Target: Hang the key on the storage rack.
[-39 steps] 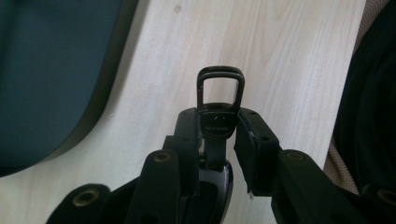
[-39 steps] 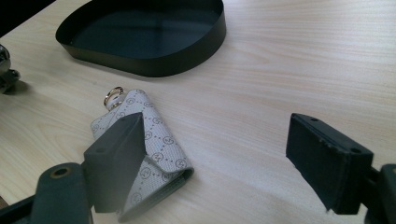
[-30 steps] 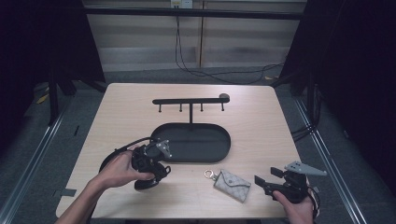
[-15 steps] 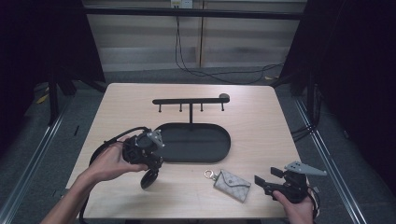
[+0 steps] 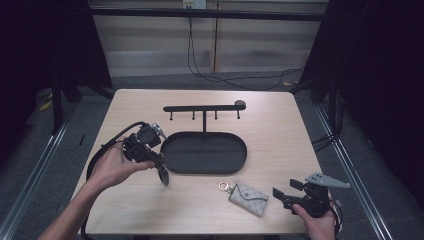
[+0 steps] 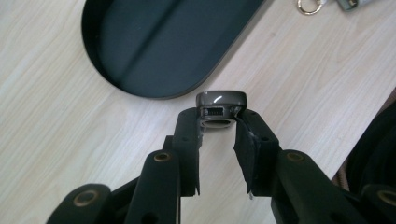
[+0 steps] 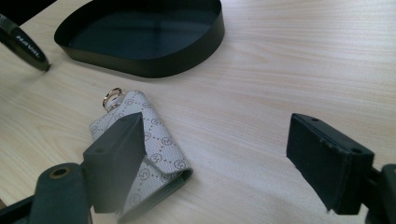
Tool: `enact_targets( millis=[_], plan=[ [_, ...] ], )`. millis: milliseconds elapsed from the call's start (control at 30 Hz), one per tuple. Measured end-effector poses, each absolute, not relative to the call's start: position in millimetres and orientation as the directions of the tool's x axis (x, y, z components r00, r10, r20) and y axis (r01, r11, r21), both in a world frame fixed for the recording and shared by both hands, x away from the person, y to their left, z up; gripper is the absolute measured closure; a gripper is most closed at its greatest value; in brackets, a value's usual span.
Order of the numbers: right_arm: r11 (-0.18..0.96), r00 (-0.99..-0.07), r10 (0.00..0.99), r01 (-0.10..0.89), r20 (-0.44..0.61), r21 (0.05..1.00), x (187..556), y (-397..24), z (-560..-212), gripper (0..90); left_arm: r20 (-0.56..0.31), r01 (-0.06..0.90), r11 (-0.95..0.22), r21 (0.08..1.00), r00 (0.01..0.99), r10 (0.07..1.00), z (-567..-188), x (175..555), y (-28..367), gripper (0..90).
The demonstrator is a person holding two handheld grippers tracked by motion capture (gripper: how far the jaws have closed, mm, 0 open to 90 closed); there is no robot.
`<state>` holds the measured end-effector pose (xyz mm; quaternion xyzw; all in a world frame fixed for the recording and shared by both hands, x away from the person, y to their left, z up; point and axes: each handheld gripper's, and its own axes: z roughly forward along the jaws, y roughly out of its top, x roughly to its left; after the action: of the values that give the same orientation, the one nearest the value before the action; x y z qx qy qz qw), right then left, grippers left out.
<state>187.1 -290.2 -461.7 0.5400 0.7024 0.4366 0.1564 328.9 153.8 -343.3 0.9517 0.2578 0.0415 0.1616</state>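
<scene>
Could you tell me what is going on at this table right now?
A person works with a gripper in each hand. The left gripper is shut on a small dark key fob, held above the wood beside the black oval tray. The right gripper is open, its fingers close to a patterned key pouch that lies on the table. A hook rack stands behind the tray.
</scene>
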Motion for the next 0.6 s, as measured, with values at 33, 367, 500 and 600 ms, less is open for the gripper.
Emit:
enact_targets(
  millis=[33, 367, 500, 600],
  plan=[
    [0.036, -0.369, 0.895, 0.621, 0.251, 0.783, 187.1, -290.2, -461.7, 19.5, -0.010, 0.492, -0.804, 0.334, 0.855, 0.519, -342.9, 328.9, 153.6, 70.8],
    [0.036, -0.369, 0.895, 0.622, 0.251, 0.782, 187.0, -290.3, -461.7, 19.5, -0.020, 0.531, -0.798, 0.284, 0.836, 0.548, -331.3, 338.6, 154.1, 70.7],
    [0.037, -0.369, 0.894, 0.623, 0.253, 0.781, 187.1, -290.4, -461.8, 19.5, -0.022, 0.549, -0.790, 0.272, 0.825, 0.565, -329.9, 344.0, 155.7, 70.7],
    [0.037, -0.369, 0.894, 0.624, 0.253, 0.781, 187.3, -290.3, -461.9, 19.5, -0.027, 0.565, -0.783, 0.260, 0.815, 0.580, -327.2, 347.3, 155.8, 70.7]
  ],
)
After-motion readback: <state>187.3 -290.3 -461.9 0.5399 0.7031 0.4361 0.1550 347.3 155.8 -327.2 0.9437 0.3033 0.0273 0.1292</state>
